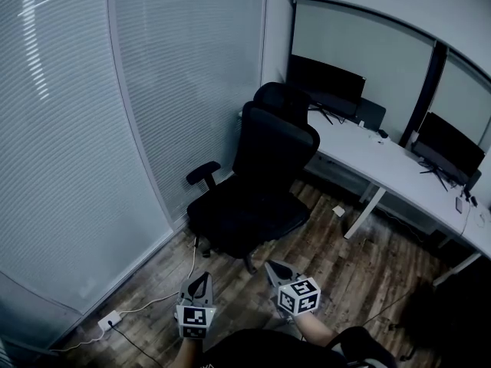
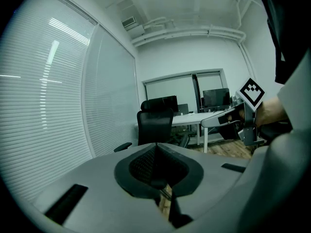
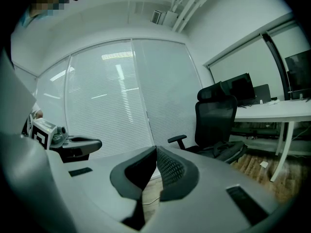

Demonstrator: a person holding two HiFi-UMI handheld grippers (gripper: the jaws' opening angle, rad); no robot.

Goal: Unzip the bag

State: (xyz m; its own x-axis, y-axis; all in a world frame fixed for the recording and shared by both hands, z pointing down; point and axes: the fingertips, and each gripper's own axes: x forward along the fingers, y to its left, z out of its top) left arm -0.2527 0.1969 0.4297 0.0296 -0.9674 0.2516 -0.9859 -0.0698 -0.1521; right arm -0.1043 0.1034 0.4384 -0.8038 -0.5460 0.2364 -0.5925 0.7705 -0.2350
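A black office chair [image 1: 261,175] stands on the wood floor ahead of me. A dark, slumped bag [image 3: 231,151] lies on its seat in the right gripper view; in the head view it blends into the black seat. My left gripper [image 1: 198,277] and right gripper [image 1: 274,267] are side by side low in the head view, well short of the chair and pointing toward it. Each has its jaws shut with nothing between them, as the left gripper view [image 2: 156,145] and the right gripper view [image 3: 156,148] show.
A white desk [image 1: 383,159] with two dark monitors [image 1: 326,79] [image 1: 449,144] runs along the right wall. Glass walls with blinds [image 1: 77,129] close off the left. A white power strip [image 1: 109,320] and its cable lie on the floor at lower left.
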